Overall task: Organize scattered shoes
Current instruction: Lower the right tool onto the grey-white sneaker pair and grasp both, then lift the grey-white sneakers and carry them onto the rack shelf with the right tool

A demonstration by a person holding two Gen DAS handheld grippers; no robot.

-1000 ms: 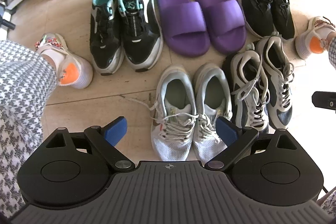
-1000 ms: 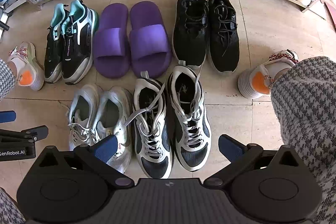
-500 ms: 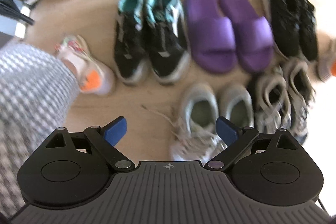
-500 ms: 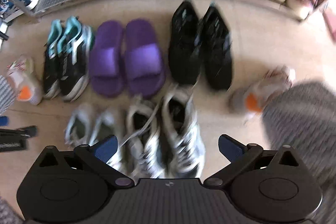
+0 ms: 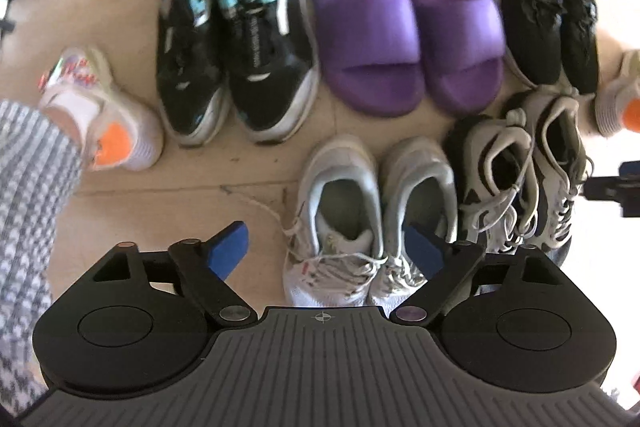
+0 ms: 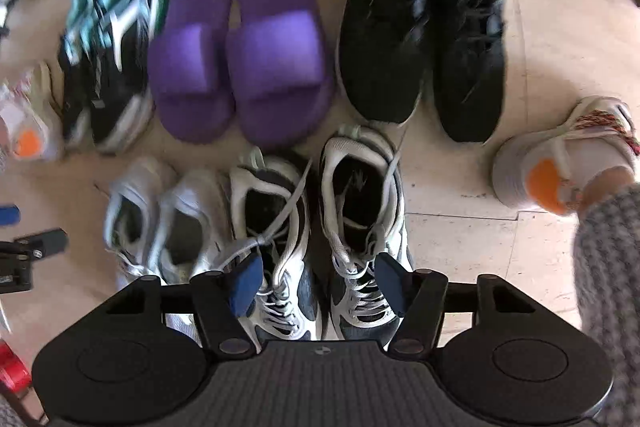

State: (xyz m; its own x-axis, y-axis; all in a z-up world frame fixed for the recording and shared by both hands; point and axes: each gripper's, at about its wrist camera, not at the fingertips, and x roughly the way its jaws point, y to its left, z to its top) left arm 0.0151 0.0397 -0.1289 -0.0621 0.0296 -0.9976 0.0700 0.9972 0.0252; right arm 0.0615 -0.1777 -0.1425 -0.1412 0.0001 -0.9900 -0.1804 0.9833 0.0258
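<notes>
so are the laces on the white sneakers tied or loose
Loose, at least on the left shoe. In the left wrist view a lace trails off the white sneakers across the floor.

On the floor [image 5: 120,211], the far row runs from ten o'clock to two o'clock: trainers [image 5: 236,39], slides [image 5: 404,27], mesh sneakers [image 5: 548,3]. The near row holds two pairs: laced runners [image 5: 372,219] at six o'clock, high-tops [image 5: 524,179] touching them at four o'clock.
</notes>
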